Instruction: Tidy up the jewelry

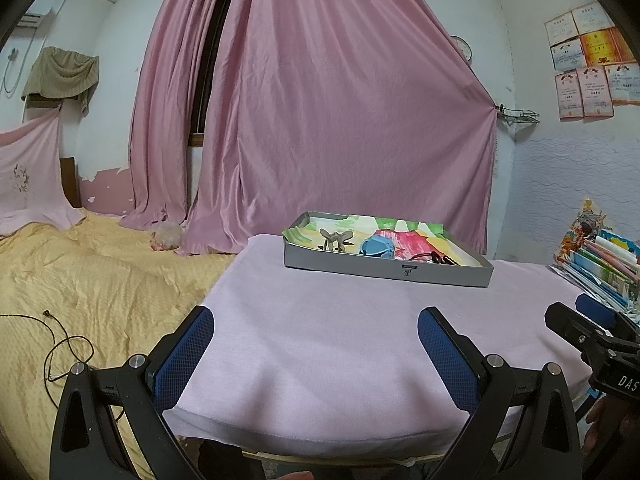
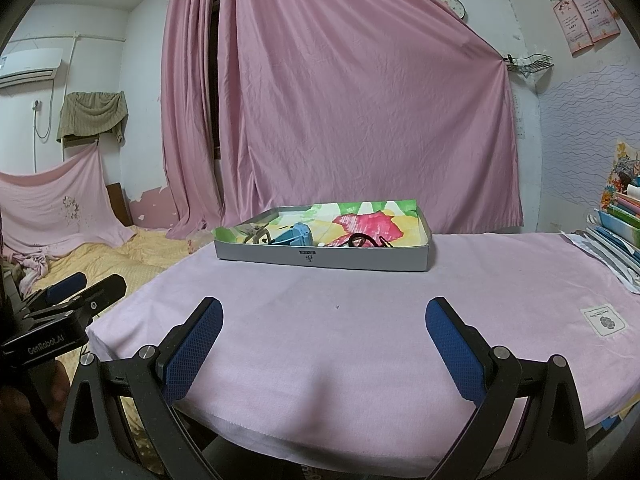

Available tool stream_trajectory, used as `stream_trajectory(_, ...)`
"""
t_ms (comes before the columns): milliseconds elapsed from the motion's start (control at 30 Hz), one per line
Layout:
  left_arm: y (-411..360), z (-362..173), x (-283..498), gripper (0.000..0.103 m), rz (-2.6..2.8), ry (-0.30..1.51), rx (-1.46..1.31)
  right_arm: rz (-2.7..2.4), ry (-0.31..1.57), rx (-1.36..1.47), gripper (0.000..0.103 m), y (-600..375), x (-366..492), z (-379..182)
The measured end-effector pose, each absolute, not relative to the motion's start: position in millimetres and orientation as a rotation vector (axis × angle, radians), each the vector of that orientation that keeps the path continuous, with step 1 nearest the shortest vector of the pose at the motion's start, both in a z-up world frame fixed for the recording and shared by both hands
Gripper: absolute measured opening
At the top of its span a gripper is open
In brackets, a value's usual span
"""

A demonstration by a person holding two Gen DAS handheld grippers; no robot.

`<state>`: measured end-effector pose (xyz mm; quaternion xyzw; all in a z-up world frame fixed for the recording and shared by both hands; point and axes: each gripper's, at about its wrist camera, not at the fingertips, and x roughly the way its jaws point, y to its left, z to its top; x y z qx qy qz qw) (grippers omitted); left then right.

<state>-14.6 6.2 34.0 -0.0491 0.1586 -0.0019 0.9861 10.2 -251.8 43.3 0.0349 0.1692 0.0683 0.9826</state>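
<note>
A shallow grey cardboard tray (image 1: 384, 270) lined with bright flower-printed paper sits at the far side of a table covered by a pale pink fleece cloth (image 1: 320, 340), and the jewelry pieces all lie inside it: a beige claw-shaped hair clip (image 1: 335, 239) toward the tray's left end, a blue plastic clip (image 1: 377, 249) just beside it near the middle, and a dark cord or string of beads (image 1: 438, 258) toward the right, its exact make too small to tell. The cloth in front of the tray is bare. This fits either the pieces gathered into the tray with the sorting over, or a tray of mixed pieces waiting to be taken out and arranged; the pictures do not settle which, so no particular move can be called for. The left gripper (image 1: 316, 336) hangs low over the near edge of the table, level and pointed at the tray, its blue-padded fingers spread wide with nothing between them. The right gripper (image 2: 324, 326) is held just beside it in the same pose, jaws likewise wide apart and empty, both well short of the tray.
</note>
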Motion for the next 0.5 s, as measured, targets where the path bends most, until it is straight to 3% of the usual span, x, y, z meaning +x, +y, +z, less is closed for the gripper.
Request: stream_trajectory(500, 6.2, 33.3, -10.2, 0.102, 0.011, 0.329, -0.095, 0.139, 0.341, 0.071, 0.1, -251.4, 9.9, 43.2)
